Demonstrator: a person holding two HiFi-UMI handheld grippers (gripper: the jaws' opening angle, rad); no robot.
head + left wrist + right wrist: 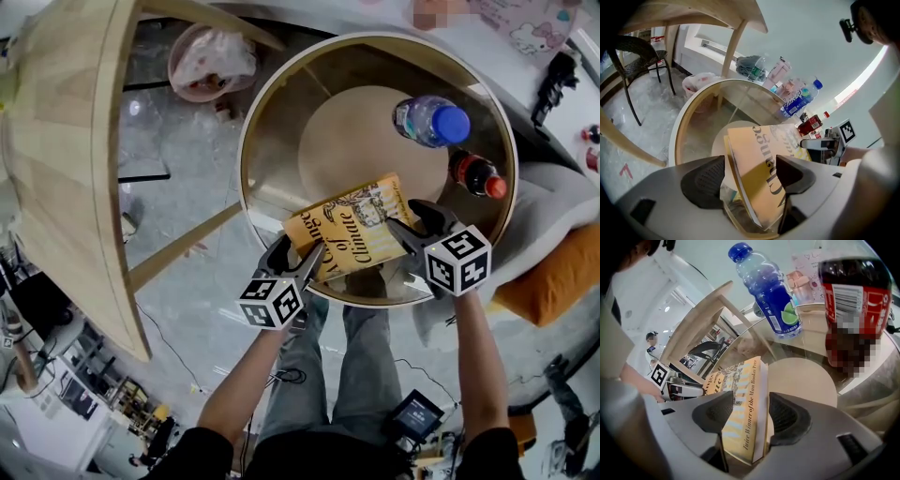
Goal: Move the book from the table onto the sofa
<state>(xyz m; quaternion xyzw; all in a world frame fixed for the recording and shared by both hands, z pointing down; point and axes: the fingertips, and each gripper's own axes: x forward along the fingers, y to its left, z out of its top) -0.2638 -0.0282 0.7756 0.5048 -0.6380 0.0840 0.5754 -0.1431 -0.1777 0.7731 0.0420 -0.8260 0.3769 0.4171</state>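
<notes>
A yellow paperback book [352, 230] lies on the round glass table [246, 178], near its front rim. My left gripper [300, 255] is at the book's left end and my right gripper [412, 223] at its right end. In the left gripper view the book [757, 154] lies tilted between the wide-apart jaws of the left gripper [750, 178], clear of the left pad. In the right gripper view the spine of the book [740, 380] runs between the spread jaws of the right gripper [751, 414], with a gap at the right pad. Both grippers are open.
A blue-capped water bottle [431, 122] and a red-capped cola bottle [478, 174] stand on the table beyond the book. The sofa's grey cushion [553, 216] and an orange cushion [544, 286] lie to the right. A wooden table [66, 141] and a pink bin [211, 61] are to the left.
</notes>
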